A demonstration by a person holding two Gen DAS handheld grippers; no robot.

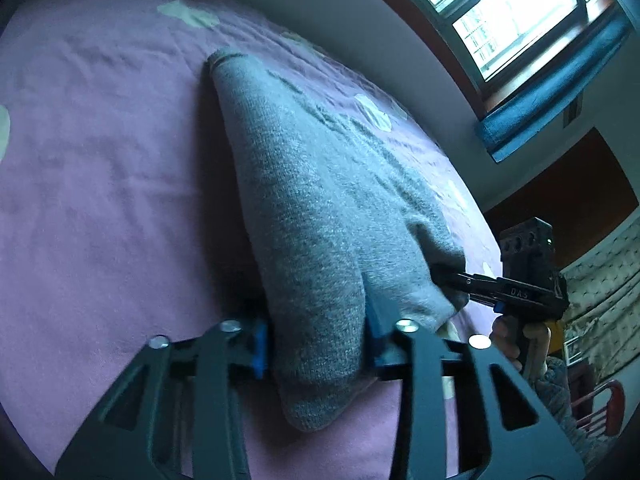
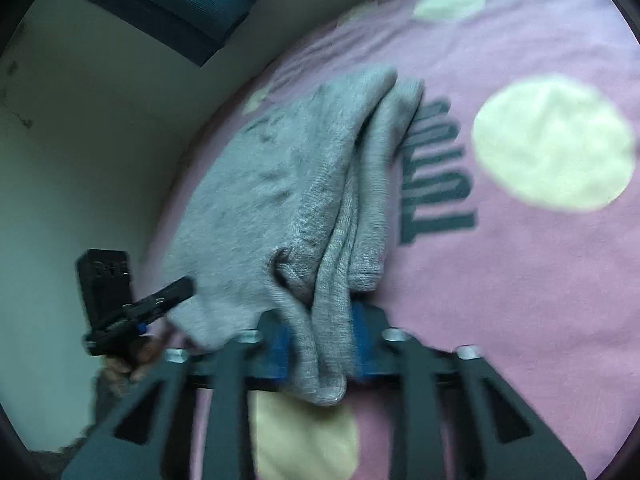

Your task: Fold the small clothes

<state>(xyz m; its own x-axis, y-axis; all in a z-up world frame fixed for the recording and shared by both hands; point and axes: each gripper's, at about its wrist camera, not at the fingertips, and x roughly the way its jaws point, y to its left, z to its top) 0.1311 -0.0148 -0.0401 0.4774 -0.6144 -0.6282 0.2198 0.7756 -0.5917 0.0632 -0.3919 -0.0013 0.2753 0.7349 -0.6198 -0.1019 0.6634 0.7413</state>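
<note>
On the purple bedspread (image 1: 100, 160) lies a grey knit garment (image 1: 304, 184), soft, light and floppy, likely to sag and slide. The left gripper (image 1: 316, 340) and right gripper (image 2: 320, 340) each pinch a bunched near corner, sensible holds.

Spread lengthwise on the bed (image 1: 100, 168), the knit garment (image 1: 312, 184), its near end raised between the pads of the left claw (image 1: 316, 344). To the right of that, at the garment's near right corner, the right claw (image 1: 452, 280); beyond the bed's far edge, a wall (image 1: 320, 20), and up on it to the right, a window (image 1: 516, 12).
</note>
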